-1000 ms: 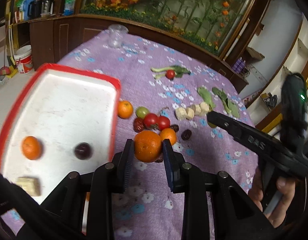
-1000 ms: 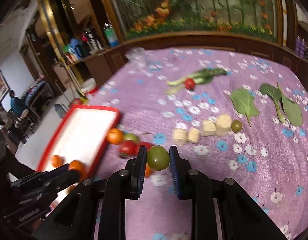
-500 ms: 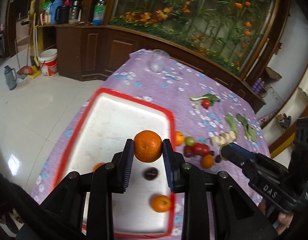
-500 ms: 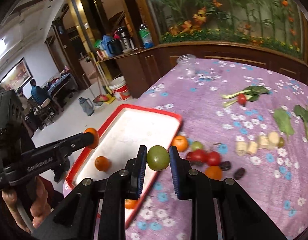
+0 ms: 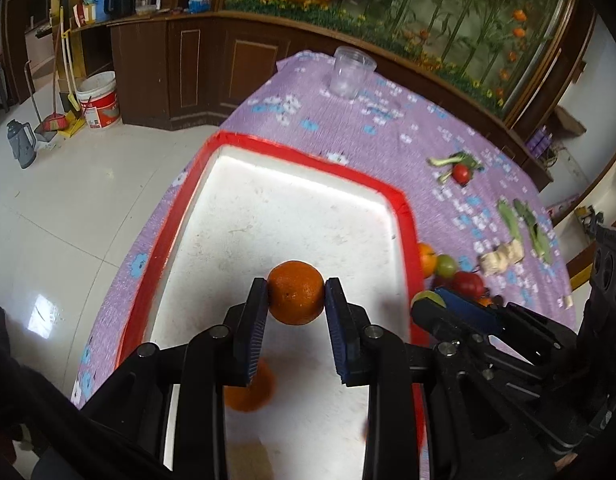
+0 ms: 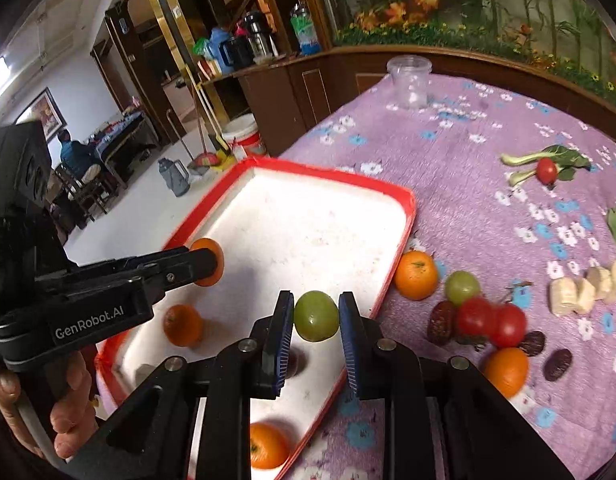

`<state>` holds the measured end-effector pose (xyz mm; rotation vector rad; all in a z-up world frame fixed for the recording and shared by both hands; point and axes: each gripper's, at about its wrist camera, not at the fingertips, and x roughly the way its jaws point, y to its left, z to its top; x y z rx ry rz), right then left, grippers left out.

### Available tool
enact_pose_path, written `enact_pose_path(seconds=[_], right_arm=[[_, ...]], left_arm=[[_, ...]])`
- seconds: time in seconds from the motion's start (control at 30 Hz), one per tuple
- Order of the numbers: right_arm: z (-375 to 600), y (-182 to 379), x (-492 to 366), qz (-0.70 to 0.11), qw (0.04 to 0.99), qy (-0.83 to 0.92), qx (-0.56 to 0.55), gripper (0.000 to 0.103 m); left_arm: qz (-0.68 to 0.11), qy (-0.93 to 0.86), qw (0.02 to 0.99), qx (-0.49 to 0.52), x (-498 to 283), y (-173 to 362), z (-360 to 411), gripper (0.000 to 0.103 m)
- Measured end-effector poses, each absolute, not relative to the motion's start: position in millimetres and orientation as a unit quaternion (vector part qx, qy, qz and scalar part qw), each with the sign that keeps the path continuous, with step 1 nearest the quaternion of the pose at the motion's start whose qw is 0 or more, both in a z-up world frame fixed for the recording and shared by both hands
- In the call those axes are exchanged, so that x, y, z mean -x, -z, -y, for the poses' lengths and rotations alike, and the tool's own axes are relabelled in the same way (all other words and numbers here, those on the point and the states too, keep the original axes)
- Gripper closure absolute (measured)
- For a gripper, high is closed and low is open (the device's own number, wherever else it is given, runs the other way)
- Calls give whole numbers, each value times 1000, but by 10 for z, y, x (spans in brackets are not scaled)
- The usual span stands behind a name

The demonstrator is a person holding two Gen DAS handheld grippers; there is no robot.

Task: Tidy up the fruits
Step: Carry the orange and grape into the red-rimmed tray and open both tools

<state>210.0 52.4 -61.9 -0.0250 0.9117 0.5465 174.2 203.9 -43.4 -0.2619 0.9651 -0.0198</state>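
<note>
We take the red-rimmed white tray (image 5: 405, 216) as our landmark on the purple flowered tablecloth (image 5: 387, 128). Our left gripper (image 5: 296, 300) is clamped on an orange (image 5: 295, 292), its blue pads pressing both sides of the fruit, and it holds that orange in the air above the tray's white floor, near the middle. Our right gripper (image 6: 316, 316) has its jaws closed nearly all the way on a green fruit (image 6: 315, 315), which hangs over the tray's edge nearest the loose fruit. Inside the tray we see two oranges: one (image 6: 182, 325) toward the left gripper's side and another (image 6: 268, 445) at the near corner, with a dark fruit partly hidden behind the right gripper's finger. Just outside the tray's right edge lie an orange (image 6: 415, 275), a green fruit (image 6: 462, 287), two red tomatoes (image 6: 491, 322), dark dates (image 6: 557, 365) and one more orange (image 6: 506, 371). Further right of the tray are banana pieces (image 6: 583, 288), and beyond its far edge stands a clear plastic jar (image 6: 409, 82).
</note>
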Motion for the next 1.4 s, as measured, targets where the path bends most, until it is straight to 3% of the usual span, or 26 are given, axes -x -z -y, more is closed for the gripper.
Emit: enact_pose_path(seconds=[0.93, 1.0, 1.07, 1.13, 1.4], right_arm=[[-788, 953, -2237, -461, 853, -236, 58, 78], [-775, 950, -2242, -463, 851, -241, 51, 74], [-762, 938, -2234, -463, 850, -249, 44, 70], [-757, 916, -2206, -459, 851, -251, 43, 65], [-485, 571, -1944, -425, 869, -252, 22, 58]], left_arm=[[-481, 14, 872, 94, -1911, 653, -2045, 75], [-480, 14, 872, 100, -1915, 657, -2060, 74], [-480, 9, 871, 103, -1917, 659, -2074, 62], [-474, 9, 874, 108, -1906, 642, -2086, 58], [-441, 17, 891, 108, -1660, 325, -1968, 58]])
